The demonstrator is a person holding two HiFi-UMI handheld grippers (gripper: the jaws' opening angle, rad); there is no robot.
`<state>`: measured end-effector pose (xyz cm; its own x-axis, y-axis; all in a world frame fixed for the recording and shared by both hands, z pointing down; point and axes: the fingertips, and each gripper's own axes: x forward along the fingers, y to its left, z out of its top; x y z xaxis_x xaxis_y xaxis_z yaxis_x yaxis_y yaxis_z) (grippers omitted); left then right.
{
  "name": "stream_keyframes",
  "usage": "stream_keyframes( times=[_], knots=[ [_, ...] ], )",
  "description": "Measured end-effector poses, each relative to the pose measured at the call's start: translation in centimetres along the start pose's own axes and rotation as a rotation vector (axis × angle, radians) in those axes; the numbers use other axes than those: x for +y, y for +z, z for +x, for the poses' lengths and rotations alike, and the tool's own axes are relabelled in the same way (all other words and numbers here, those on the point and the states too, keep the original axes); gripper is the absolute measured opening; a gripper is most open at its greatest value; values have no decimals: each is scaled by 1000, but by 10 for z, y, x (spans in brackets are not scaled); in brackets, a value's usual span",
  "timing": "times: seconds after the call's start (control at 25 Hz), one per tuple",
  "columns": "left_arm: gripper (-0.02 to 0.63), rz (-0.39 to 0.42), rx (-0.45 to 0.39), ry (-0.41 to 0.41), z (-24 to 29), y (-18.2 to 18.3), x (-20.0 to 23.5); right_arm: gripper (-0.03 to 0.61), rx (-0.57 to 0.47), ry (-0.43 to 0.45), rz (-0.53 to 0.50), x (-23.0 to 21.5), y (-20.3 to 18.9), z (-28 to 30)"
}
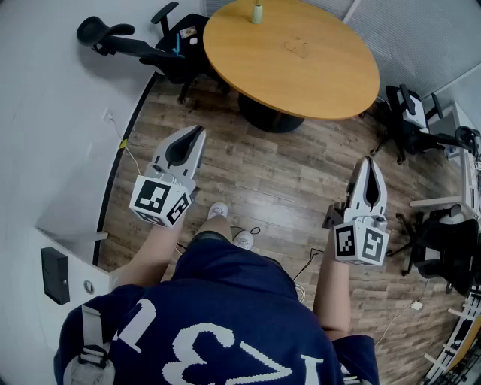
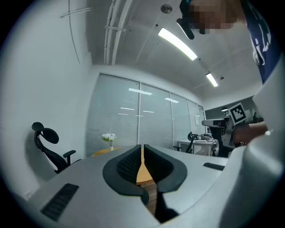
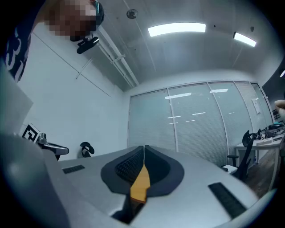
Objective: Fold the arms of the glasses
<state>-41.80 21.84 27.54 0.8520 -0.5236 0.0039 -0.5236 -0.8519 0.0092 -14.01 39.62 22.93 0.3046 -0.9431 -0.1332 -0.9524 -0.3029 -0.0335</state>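
**Glasses not yet reached, both tongs empty**

Glasses appear only as a faint, thin outline on the far half of the round table, well apart from a small vase at its back edge. The outline is too small to be sure of, or to tell whether the arms stand open or folded.

The person stands on the wood floor, back from the table, with one tool held out in each hand. The left tongs are clenched with nothing between their pads; their own view looks level across the room to the table top. The right tongs are clenched and empty too, tilted slightly up toward the glass wall.

Neither tool is near the table, so I judge the task not begun. The whole of it seems left: closing in on the table, steadying the frame with one tool and swinging each arm inward with the other.
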Motion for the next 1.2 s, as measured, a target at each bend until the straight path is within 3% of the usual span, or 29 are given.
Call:
stream_keyframes(
  times=[0.2, 0.44, 0.6, 0.92, 1.2],
  knots=[
    [32, 2, -1, -8, -5, 0, -21, 28, -8, 28, -14, -5, 3, -19],
    [32, 18, 1, 0, -4, 2, -35, 28, -26, 90, 61, -7, 8, -21],
    [32, 8, 9, 9, 5, -4, -31, 28, -4, 110, 58, -7, -2, -8],
    [32, -12, 4, 16, 79, -13, 0, 29, 8, 110, 56, -29, -16, 64],
    [32, -49, -28, -15, 182, -9, 51, 28, 16, 106, 42, -49, -26, 176]
  ],
)
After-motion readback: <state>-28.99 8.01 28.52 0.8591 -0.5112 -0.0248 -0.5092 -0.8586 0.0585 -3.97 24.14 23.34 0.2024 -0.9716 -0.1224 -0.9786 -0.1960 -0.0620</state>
